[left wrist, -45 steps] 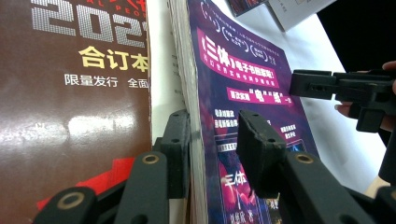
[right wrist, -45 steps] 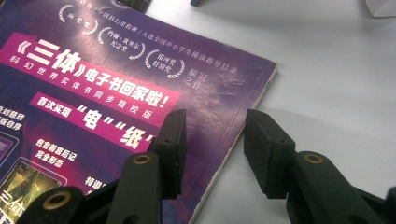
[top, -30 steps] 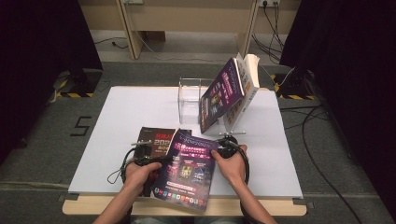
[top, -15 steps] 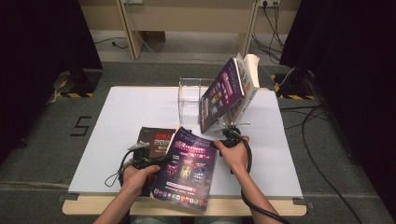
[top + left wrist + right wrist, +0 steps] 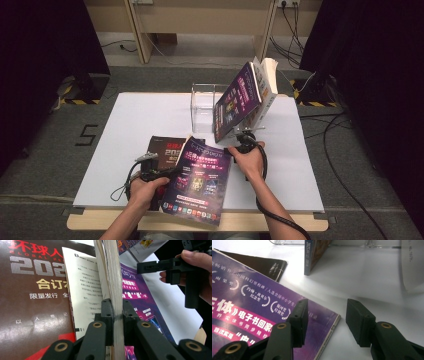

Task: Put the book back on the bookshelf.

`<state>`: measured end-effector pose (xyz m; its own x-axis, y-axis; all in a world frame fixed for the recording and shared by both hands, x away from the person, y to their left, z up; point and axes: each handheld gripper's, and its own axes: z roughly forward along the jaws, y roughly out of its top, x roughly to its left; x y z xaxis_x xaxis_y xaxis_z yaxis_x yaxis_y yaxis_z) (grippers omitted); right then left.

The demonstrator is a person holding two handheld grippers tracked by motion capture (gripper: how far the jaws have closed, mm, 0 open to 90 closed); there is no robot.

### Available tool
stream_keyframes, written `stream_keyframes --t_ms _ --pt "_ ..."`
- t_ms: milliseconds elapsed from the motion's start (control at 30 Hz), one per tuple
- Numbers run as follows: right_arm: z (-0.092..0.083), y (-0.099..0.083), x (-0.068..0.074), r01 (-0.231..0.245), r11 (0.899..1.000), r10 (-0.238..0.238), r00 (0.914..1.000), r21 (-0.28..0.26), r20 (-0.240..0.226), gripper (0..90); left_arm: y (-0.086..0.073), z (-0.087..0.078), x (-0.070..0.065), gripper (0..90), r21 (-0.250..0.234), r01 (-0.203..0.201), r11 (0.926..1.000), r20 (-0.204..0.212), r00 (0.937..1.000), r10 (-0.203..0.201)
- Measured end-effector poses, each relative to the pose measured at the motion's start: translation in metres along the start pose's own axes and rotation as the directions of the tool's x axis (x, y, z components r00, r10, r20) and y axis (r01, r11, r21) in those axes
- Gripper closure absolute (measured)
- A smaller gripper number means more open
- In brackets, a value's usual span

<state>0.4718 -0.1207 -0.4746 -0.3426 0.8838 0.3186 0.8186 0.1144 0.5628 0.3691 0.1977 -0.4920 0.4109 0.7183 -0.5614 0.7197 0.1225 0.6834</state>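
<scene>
Item: purple magazine (image 5: pixel 199 182), lying tilted at the near edge of the desk (image 5: pixel 145 107), its lower end overhanging that edge, its long axis running from the near edge toward the far side. It rests partly over a dark brown magazine (image 5: pixel 162 150) flat on the desk beside it. Left gripper (image 5: pixel 165 175): closed on the purple magazine's page block at its left edge; in the left gripper view the jaws pinch the pages edge-on (image 5: pixel 116 315), with an inner white page (image 5: pixel 82 287) fanned open. Right gripper (image 5: pixel 239 145): jaws have just been opening and stand apart, nothing between them; in the right gripper view they straddle the magazine's far right corner (image 5: pixel 329 322) without pressing it. Farther back, near the far right corner of the desk: two more books (image 5: pixel 245 97) leaning in a clear acrylic stand (image 5: pixel 202 102). Governing relation: the magazine lies just left of and below the right gripper, so the right hand is free, the left alone carries it; the stand lies beyond, nearer the right hand.
</scene>
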Motion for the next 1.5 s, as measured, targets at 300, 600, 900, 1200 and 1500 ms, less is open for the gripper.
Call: stream_keyframes --t_ms 300,600,900,1200,1500 --pt "0.0038 0.0045 -0.0025 -0.013 1.0 0.013 0.9997 0.005 -0.021 52.5 -0.0015 0.0001 0.0033 82.5 0.007 0.013 0.9999 -0.01 0.9999 -0.013" --pt "0.0055 0.0049 -0.0045 -0.011 1.0 0.011 0.9989 0.0 -0.046 52.9 -0.003 0.0012 0.0043 82.4 0.012 0.025 0.9996 -0.027 0.9993 -0.025" --pt "0.0057 0.0042 -0.0051 -0.014 1.0 0.015 0.9974 0.009 -0.07 55.1 -0.004 0.0022 0.0047 82.3 0.017 0.029 0.9994 -0.042 0.9987 -0.028" --pt "0.0052 0.0029 -0.0053 -0.022 1.0 0.023 0.9959 0.019 -0.087 57.6 -0.005 0.0026 0.0042 82.2 0.015 0.029 0.9995 -0.053 0.9982 -0.028" --pt "0.0025 0.0008 -0.0089 -0.054 0.998 0.058 0.992 0.036 -0.112 61.3 -0.0051 0.0027 0.0039 82.0 0.02 0.031 0.9993 -0.067 0.9974 -0.029"
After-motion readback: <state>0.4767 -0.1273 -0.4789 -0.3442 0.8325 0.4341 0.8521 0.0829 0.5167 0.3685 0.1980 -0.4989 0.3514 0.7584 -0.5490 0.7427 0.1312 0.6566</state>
